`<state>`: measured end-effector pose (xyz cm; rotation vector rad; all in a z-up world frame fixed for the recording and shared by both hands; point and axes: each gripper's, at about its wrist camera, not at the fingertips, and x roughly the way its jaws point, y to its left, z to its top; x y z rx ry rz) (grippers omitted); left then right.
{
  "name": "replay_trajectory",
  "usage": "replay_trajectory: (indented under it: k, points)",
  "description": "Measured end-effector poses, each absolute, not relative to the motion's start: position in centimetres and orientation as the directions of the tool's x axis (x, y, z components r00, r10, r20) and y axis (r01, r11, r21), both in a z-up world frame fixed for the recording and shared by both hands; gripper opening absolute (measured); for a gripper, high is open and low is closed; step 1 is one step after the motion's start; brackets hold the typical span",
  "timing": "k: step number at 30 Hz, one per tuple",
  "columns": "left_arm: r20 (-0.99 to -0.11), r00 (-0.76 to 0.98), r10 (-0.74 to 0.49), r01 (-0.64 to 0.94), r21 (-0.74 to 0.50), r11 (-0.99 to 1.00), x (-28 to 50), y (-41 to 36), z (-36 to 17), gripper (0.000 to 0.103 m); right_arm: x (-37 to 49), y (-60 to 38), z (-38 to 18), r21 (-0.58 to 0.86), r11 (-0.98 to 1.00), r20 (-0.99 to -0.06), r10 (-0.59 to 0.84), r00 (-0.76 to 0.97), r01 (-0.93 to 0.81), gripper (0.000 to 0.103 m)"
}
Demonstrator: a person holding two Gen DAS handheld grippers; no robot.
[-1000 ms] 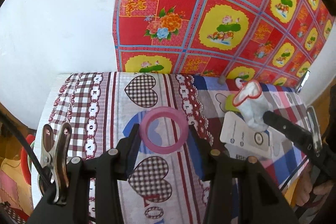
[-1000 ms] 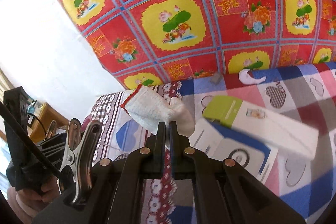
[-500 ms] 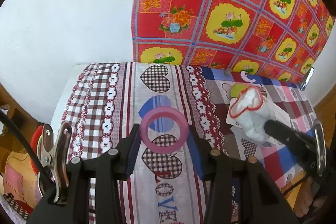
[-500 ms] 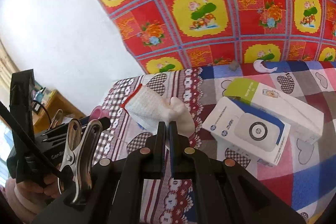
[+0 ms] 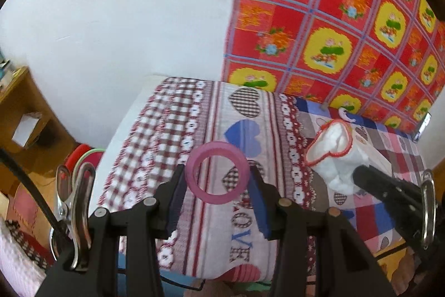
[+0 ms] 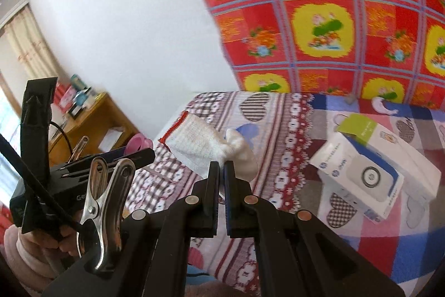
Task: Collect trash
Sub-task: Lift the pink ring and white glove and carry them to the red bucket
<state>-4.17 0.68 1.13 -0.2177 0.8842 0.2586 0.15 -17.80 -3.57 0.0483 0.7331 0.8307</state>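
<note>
Both grippers are matte black: the left gripper [image 5: 217, 185] has blue pads on its two fingers, round brass-coloured pivot screws and a shiny metal spring clamp [image 5: 75, 213]; the right gripper [image 6: 219, 171] is built alike, a black cable [image 6: 33, 185] crossing its side; a pink ribbed cuff [image 6: 25, 252] covers the wrist

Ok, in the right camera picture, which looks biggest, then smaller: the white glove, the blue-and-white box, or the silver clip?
1. Blue-and-white box
2. White glove
3. Silver clip, though glove and clip look close, and the clip sits nearer the camera.

both grippers, pink ring [image 5: 217, 172] and white glove [image 6: 211, 142] in their grip, now nearer the table's left edge
</note>
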Motion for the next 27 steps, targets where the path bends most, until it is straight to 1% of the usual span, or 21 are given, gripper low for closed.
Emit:
replay_trajectory:
  k: [6, 16, 27]
  points:
    - [-0.774, 0.603, 0.195, -0.387, -0.07, 0.919, -6.8, 2.7, 1.8, 0.046, -1.6, -15.5, -3.0, 0.304, 0.617, -0.556, 0.734, 0.391, -0.726, 0.004]
    - [-0.764, 0.588, 0.264, -0.479, -0.067, 0.875, -9.7, 7.2, 2.3, 0.046, -3.3, -10.7, -2.9, 0.288, 0.536, -0.564, 0.765, 0.311, -0.794, 0.004]
    - [-0.762, 0.569, 0.308, -0.567, -0.093, 0.818, -12.4, 16.4, 1.3, 0.046, -5.1, -2.8, -2.6, 0.256, 0.469, -0.576, 0.776, 0.256, -0.845, 0.004]
